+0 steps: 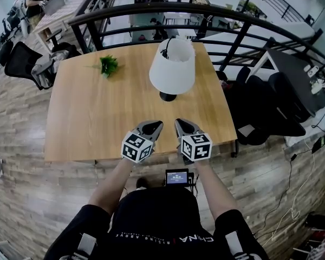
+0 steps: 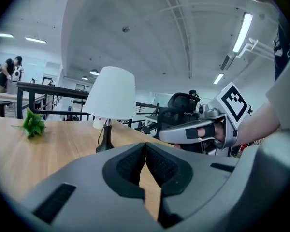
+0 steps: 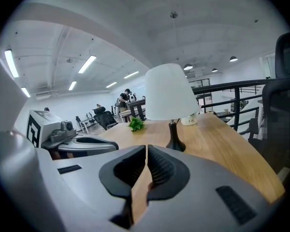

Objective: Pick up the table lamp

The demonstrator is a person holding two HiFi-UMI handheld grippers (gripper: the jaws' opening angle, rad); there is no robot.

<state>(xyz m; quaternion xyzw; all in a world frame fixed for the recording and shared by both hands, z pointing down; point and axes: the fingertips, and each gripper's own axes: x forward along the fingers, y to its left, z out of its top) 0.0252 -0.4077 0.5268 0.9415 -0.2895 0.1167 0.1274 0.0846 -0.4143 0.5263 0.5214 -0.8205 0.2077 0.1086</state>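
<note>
From the head view I saw only the white shade of the table lamp and a sliver of its base; both gripper views showed its dark stem, plus a small white pot behind it, its print unreadable; the lamp stood on the table at twelve o'clock from my tools; the left gripper and right gripper had jaws pressed together, empty, apart from it.

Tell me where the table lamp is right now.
In the head view the table lamp stands on the far half of the wooden table, right of the small green plant and beyond the left hand-held gripper and the right hand-held gripper.
</note>
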